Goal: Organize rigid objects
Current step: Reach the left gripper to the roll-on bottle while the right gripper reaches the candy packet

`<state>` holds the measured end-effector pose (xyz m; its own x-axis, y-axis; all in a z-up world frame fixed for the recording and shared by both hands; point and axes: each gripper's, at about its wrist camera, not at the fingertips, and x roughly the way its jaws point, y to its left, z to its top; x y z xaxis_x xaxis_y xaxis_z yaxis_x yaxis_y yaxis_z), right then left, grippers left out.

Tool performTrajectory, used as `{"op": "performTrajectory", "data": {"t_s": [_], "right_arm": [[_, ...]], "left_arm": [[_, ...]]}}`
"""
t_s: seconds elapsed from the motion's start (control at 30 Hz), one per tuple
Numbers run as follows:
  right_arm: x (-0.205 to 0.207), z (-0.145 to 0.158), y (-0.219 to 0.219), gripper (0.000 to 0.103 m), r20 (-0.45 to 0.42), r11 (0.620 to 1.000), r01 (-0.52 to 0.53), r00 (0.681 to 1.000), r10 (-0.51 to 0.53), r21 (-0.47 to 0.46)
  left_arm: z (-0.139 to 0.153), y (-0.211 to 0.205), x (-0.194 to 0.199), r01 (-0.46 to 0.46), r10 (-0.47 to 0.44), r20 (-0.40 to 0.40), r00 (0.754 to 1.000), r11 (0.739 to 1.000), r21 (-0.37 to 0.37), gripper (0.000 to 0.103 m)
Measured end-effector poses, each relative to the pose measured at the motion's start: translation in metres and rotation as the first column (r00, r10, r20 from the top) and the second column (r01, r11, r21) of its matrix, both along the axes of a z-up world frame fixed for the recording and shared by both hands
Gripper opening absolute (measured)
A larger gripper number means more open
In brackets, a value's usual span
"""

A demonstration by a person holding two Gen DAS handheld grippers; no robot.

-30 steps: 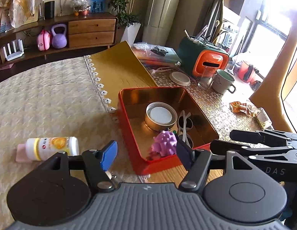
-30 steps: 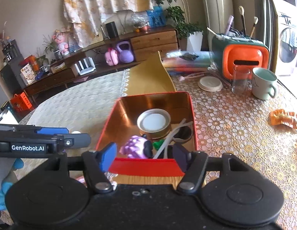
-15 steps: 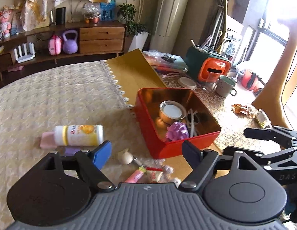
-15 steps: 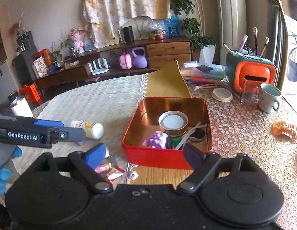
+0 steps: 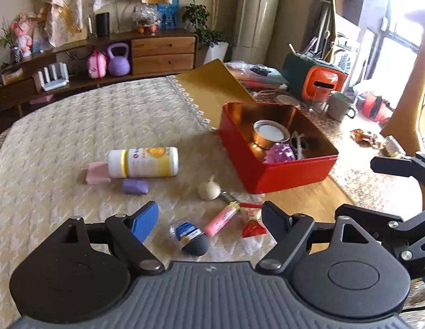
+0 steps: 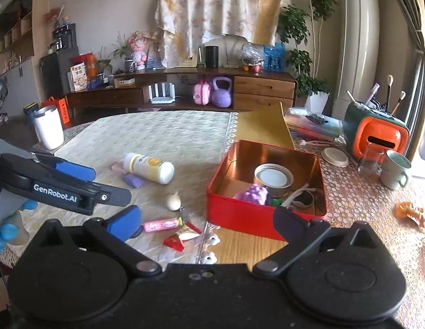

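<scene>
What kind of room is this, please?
Probably a home living room. A table under a quilted cloth faces a wooden sideboard with a purple kettlebell and a router; a potted plant stands nearby.

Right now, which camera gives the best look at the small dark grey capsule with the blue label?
The left wrist view: the small dark grey capsule with the blue label lies unobstructed between that gripper's open fingers. In the right wrist view I cannot find it; gripper parts likely hide it.

Both grippers spread wide, holding nothing.
The left gripper [image 5: 211,218] hangs at 9 o'clock of the right gripper [image 6: 208,219]; a blue-gloved hand [image 6: 5,233] grips its handle.
</scene>
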<state>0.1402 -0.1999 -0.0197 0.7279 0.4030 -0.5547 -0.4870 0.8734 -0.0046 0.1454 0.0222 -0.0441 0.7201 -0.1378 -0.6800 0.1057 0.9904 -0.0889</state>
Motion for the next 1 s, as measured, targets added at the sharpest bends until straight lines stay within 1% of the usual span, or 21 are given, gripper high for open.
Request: {"op": "performTrajectory", "data": {"t_s": [0.07,0.23,0.4,0.53,0.63,0.7,0.77,0.83,0.9,0.97,1.0], "right_arm": [[-0.002,-0.005,0.002,0.103,-0.005,1.0,0.003,1.0,-0.003,0.002],[-0.002,-0.02,0.004,0.103,-0.054,1.0,0.012,0.998,-0.011,0.011],[0.007,-0.033,0.007,0.103,-0.104,0.999,0.037,0.994,-0.035,0.018],[0.018,-0.041,0.011,0.103,-0.15,0.998,0.055,0.988,-0.049,0.036],[0.025,-0.045,0.018,0.101,-0.167,0.998,0.054,0.985,-0.048,0.035],[0.03,-0.049,0.022,0.099,-0.178,0.998,0.053,0.983,-0.047,0.031],[0.036,-0.053,0.026,0.099,-0.196,0.998,0.059,0.979,-0.052,0.029],[0.043,-0.057,0.028,0.094,-0.215,0.998,0.064,0.975,-0.057,0.026],[0.049,-0.062,0.03,0.087,-0.236,0.997,0.07,0.97,-0.063,0.022],[0.054,-0.065,0.031,0.085,-0.255,0.997,0.079,0.964,-0.07,0.027],[0.057,-0.066,0.032,0.082,-0.265,0.996,0.082,0.962,-0.071,0.028]], "left_arm": [[-0.005,0.001,-0.003,-0.011,0.011,0.001,1.0,1.0,0.009,0.083],[-0.021,0.002,-0.007,-0.02,0.02,-0.017,1.0,1.0,0.021,0.083],[-0.038,-0.003,-0.002,0.004,-0.002,-0.044,0.999,0.999,0.034,0.083],[-0.05,-0.006,0.007,0.002,0.001,-0.061,0.998,0.999,0.037,0.083],[-0.058,-0.006,0.013,-0.001,0.003,-0.069,0.998,0.999,0.036,0.083],[-0.063,-0.006,0.018,-0.01,0.013,-0.074,0.997,0.999,0.049,0.082],[-0.068,-0.003,0.022,-0.02,0.024,-0.084,0.996,0.999,0.045,0.082],[-0.072,-0.001,0.026,-0.031,0.035,-0.09,0.995,0.999,0.041,0.082],[-0.076,-0.001,0.03,-0.035,0.04,-0.096,0.995,0.998,0.053,0.082],[-0.08,0.0,0.033,-0.035,0.042,-0.097,0.994,0.997,0.064,0.082],[-0.081,0.0,0.035,-0.032,0.039,-0.099,0.994,0.997,0.066,0.082]]}}
